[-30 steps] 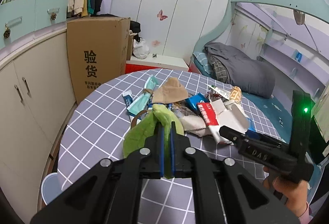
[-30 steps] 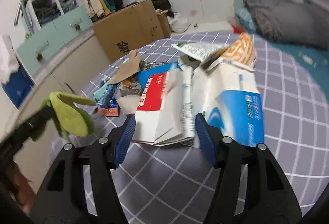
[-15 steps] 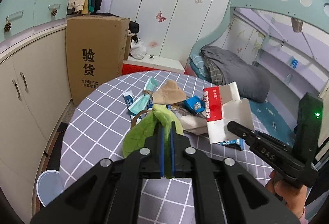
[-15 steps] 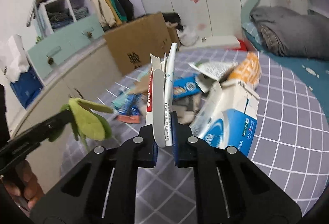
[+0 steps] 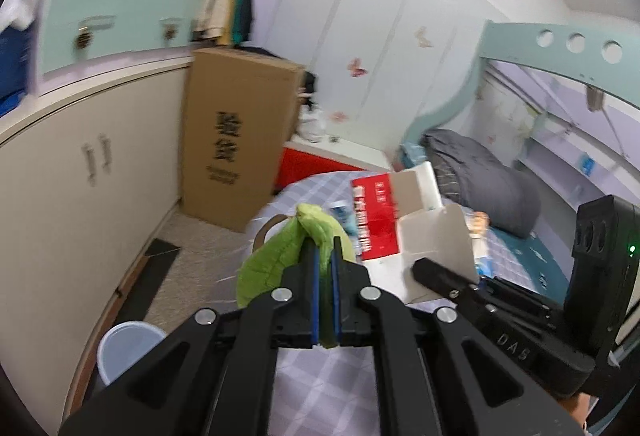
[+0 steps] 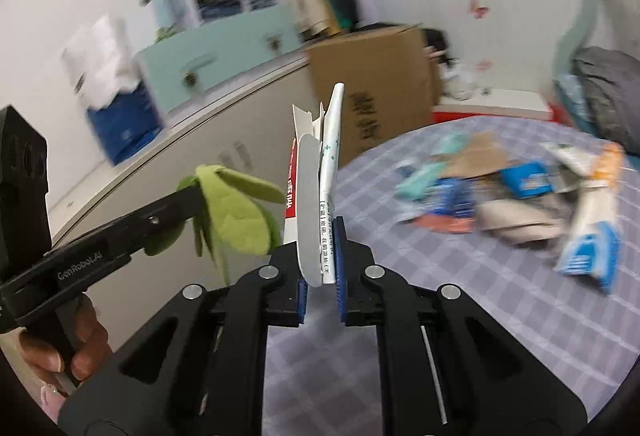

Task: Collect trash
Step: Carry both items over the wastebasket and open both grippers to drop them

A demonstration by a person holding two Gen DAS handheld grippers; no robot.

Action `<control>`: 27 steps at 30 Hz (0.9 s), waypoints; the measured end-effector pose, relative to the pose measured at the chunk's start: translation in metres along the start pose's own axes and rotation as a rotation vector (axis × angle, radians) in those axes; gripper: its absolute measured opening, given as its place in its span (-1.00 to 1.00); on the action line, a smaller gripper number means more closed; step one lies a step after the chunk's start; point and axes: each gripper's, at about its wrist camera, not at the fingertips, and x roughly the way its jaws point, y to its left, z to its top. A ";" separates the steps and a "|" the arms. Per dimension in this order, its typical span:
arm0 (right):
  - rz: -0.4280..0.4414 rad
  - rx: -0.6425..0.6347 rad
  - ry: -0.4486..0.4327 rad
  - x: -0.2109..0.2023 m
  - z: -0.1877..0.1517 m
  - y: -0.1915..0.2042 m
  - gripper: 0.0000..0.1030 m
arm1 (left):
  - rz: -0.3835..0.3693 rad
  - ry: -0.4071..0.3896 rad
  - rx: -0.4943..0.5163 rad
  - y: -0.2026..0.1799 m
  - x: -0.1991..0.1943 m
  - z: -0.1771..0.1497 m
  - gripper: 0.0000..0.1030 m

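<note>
Left gripper (image 5: 325,256) jaws clamp green felt scrap (image 5: 276,260); right gripper (image 6: 321,268) jaws pinch flattened red-white carton (image 6: 310,196), both lifted clear of tabletop (image 6: 500,316). Wrapper pile (image 6: 512,192) remains near tabletop's far edge. White bin (image 5: 124,348) on floor, nothing dropped yet.

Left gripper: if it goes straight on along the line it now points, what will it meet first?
Probably the red-and-white carton held up by the right gripper, just past the green leaf in its own jaws. Depth is unclear; it might pass beside it.
</note>
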 end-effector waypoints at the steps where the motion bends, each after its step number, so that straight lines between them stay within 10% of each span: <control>1: 0.020 -0.011 0.016 0.009 -0.001 0.013 -0.79 | 0.033 0.001 -0.007 0.015 -0.005 -0.003 -0.91; 12: 0.174 -0.123 0.251 0.147 -0.053 0.138 -0.79 | 0.298 0.174 -0.175 0.179 0.002 -0.056 -0.90; 22: 0.115 -0.114 0.401 0.235 -0.101 0.154 -0.79 | 0.365 0.338 -0.330 0.271 0.063 -0.082 -0.83; 27: 0.090 -0.096 0.431 0.249 -0.107 0.145 -0.78 | 0.445 0.387 -0.380 0.298 0.079 -0.092 0.11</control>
